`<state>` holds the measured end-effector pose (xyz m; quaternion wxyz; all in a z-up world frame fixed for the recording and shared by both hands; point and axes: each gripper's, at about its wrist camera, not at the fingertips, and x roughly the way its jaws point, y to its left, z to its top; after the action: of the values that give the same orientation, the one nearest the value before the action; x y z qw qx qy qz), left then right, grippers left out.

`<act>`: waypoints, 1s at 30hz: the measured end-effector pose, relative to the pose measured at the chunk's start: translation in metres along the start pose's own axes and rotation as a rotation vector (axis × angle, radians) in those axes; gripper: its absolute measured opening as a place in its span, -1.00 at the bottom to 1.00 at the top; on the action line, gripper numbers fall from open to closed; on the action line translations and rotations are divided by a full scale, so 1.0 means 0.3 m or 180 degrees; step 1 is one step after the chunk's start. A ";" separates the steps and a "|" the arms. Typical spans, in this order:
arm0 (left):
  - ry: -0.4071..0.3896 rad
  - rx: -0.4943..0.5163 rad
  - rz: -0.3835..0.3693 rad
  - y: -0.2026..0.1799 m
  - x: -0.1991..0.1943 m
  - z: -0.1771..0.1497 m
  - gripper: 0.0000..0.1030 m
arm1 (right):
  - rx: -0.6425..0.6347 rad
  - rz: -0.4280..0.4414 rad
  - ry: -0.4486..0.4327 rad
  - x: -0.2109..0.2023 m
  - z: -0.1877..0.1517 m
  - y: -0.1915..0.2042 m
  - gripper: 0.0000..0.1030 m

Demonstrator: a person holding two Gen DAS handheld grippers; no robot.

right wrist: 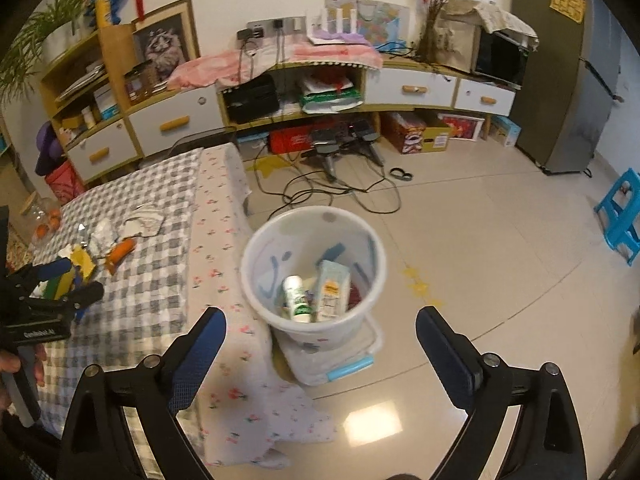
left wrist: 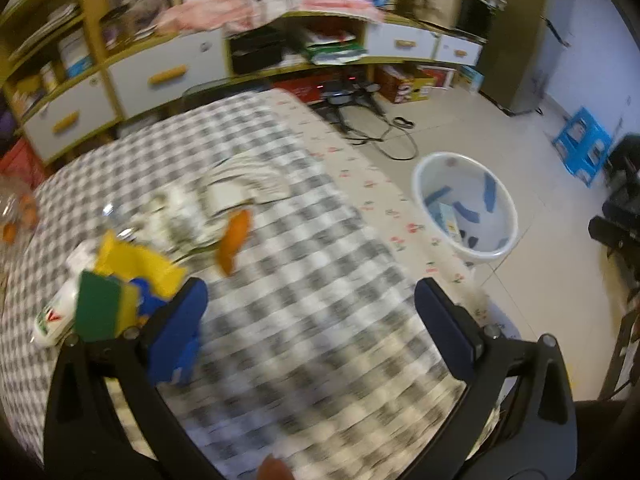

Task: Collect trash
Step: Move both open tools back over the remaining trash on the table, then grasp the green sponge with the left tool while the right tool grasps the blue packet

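Observation:
A pile of trash lies on the checkered table: an orange peel, crumpled paper, a yellow packet, a green-and-yellow sponge and a white bottle. My left gripper is open over the cloth just right of the pile, with nothing between its fingers. On the floor beside the table stands a white bin, holding a white bottle and a pale packet. My right gripper hangs open above the bin's near side, empty. In the right wrist view the left gripper shows at the pile.
The bin rests on a clear box with a blue handle. A floral cloth hangs off the table's edge. Cables trail over the tiled floor behind the bin. A blue stool stands at the right, cabinets along the wall.

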<state>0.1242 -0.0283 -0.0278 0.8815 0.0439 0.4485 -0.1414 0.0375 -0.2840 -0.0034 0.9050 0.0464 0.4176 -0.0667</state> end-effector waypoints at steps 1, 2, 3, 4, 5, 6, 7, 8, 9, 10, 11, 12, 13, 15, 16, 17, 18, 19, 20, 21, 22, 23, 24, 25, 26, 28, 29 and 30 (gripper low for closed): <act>0.0013 -0.0050 0.0013 0.026 -0.007 -0.005 0.99 | -0.0008 0.0022 -0.0001 0.002 0.004 0.018 0.89; 0.0030 -0.0143 0.0043 0.067 -0.017 -0.009 0.99 | -0.0017 0.0037 -0.0004 0.004 0.007 0.032 0.89; 0.0036 -0.0191 0.0061 0.089 -0.023 -0.011 0.99 | -0.0035 0.0058 -0.0006 0.009 0.012 0.056 0.89; 0.0040 -0.0253 0.0095 0.121 -0.031 -0.014 0.99 | -0.0054 0.0077 -0.0005 0.014 0.016 0.080 0.89; 0.0039 -0.0318 0.0141 0.156 -0.042 -0.018 0.99 | -0.0080 0.0099 0.0000 0.020 0.019 0.105 0.89; 0.0038 -0.0364 0.0177 0.184 -0.050 -0.022 0.99 | -0.0124 0.0126 0.0006 0.028 0.025 0.139 0.89; 0.0041 -0.0412 0.0216 0.215 -0.057 -0.025 0.99 | -0.0153 0.0141 0.0008 0.033 0.028 0.158 0.89; 0.0047 -0.0476 0.0255 0.250 -0.066 -0.029 0.99 | -0.0202 0.0166 0.0013 0.042 0.033 0.191 0.89; 0.0060 -0.0546 0.0272 0.285 -0.075 -0.034 0.99 | -0.0234 0.0182 0.0017 0.046 0.037 0.211 0.89; 0.0072 -0.0579 0.0290 0.310 -0.079 -0.038 0.99 | -0.0267 0.0199 0.0021 0.052 0.040 0.237 0.89; 0.0093 -0.0606 0.0361 0.344 -0.088 -0.042 0.99 | -0.0301 0.0216 0.0026 0.060 0.044 0.260 0.89; 0.0103 -0.0614 0.0409 0.365 -0.093 -0.044 0.99 | -0.0344 0.0238 0.0043 0.074 0.048 0.291 0.89; 0.0108 -0.0621 0.0465 0.389 -0.101 -0.046 0.99 | -0.0367 0.0250 0.0057 0.082 0.047 0.308 0.89; 0.0124 -0.0658 0.0579 0.442 -0.111 -0.052 0.99 | -0.0415 0.0283 0.0119 0.112 0.050 0.352 0.89; 0.0133 -0.0699 0.0637 0.472 -0.113 -0.056 0.99 | -0.0436 0.0299 0.0169 0.133 0.052 0.379 0.89; 0.0144 -0.0759 0.0688 0.505 -0.114 -0.060 0.99 | -0.0444 0.0307 0.0195 0.144 0.054 0.394 0.89; 0.0169 -0.0829 0.0731 0.540 -0.110 -0.066 0.99 | -0.0459 0.0328 0.0231 0.162 0.057 0.421 0.89; 0.0201 -0.0874 0.0760 0.563 -0.108 -0.069 0.99 | -0.0466 0.0344 0.0245 0.171 0.060 0.439 0.89; 0.0277 -0.0958 0.0813 0.599 -0.097 -0.075 0.99 | -0.0473 0.0367 0.0258 0.182 0.063 0.458 0.89; 0.0313 -0.1003 0.0821 0.619 -0.094 -0.080 0.99 | -0.0480 0.0391 0.0278 0.194 0.067 0.485 0.89; 0.0370 -0.1102 0.0803 0.649 -0.087 -0.087 0.99 | -0.0488 0.0414 0.0300 0.205 0.070 0.509 0.89; 0.0400 -0.1159 0.0765 0.664 -0.084 -0.092 0.99 | -0.0496 0.0432 0.0319 0.213 0.070 0.530 0.89; 0.0427 -0.1204 0.0704 0.675 -0.082 -0.097 0.94 | -0.0512 0.0460 0.0342 0.223 0.072 0.554 0.89; 0.0456 -0.1239 0.0624 0.681 -0.077 -0.101 0.88 | -0.0526 0.0476 0.0355 0.230 0.072 0.574 0.89; 0.0485 -0.1252 0.0531 0.681 -0.071 -0.103 0.85 | -0.0552 0.0478 0.0370 0.240 0.074 0.599 0.89; 0.0536 -0.1204 0.0415 0.662 -0.055 -0.101 0.80 | -0.0579 0.0468 0.0382 0.254 0.077 0.623 0.89; 0.0585 -0.1161 0.0374 0.648 -0.041 -0.099 0.80 | -0.0587 0.0463 0.0393 0.265 0.078 0.636 0.89; 0.0630 -0.1129 0.0342 0.634 -0.030 -0.096 0.77 | -0.0584 0.0462 0.0405 0.272 0.079 0.642 0.89</act>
<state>0.1518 0.1614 -0.0471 0.8333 -0.0744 0.5478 -0.0081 0.1384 -0.1039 -0.0448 0.8795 -0.0024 0.4742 0.0405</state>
